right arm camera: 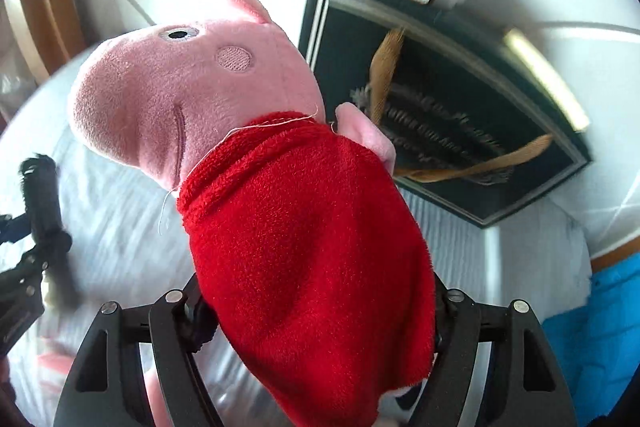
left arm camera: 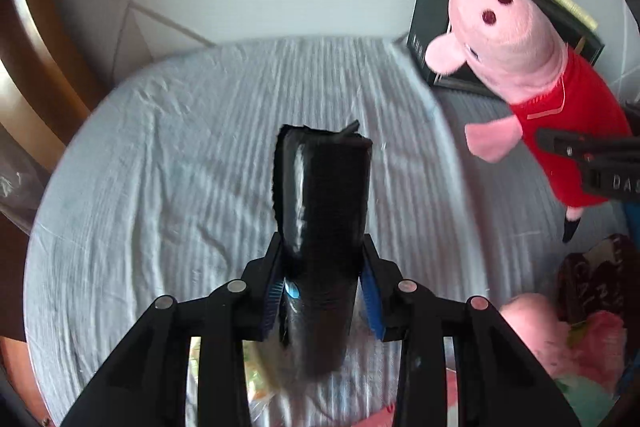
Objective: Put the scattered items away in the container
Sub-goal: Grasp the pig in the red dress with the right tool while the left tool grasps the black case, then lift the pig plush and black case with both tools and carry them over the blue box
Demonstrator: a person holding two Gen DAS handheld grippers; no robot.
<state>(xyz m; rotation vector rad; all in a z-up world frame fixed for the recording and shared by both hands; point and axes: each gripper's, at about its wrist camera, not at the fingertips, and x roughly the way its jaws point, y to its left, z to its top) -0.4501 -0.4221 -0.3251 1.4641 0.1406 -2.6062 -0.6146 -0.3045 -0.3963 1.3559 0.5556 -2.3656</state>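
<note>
Right gripper (right arm camera: 316, 311): fingers clamped on the red dress of a pink pig plush toy (right arm camera: 256, 163), held clear of the bed; the toy's long axis runs forward and up-left from the jaws, snout leading. Target: black open box (right arm camera: 516, 183), ahead and to the right of the toy, at the far right corner of the bed, well within reach of this arm and nearer to it than to the other; a brown-strapped, bristly item already lies inside. Left gripper (left arm camera: 322, 287): blue-padded fingers closed on a black roll, apparently bags or film (left arm camera: 324, 195), its long axis pointing straight ahead over the pale striped bedsheet (left arm camera: 160, 155). From here the box (left arm camera: 432, 27) lies forward and to the right, beyond the plush. Open room: bare sheet ahead of both tools. Edges: bed's far edge meets tiled floor just before the box; assorted pink and dark items remain at lower right.
</note>
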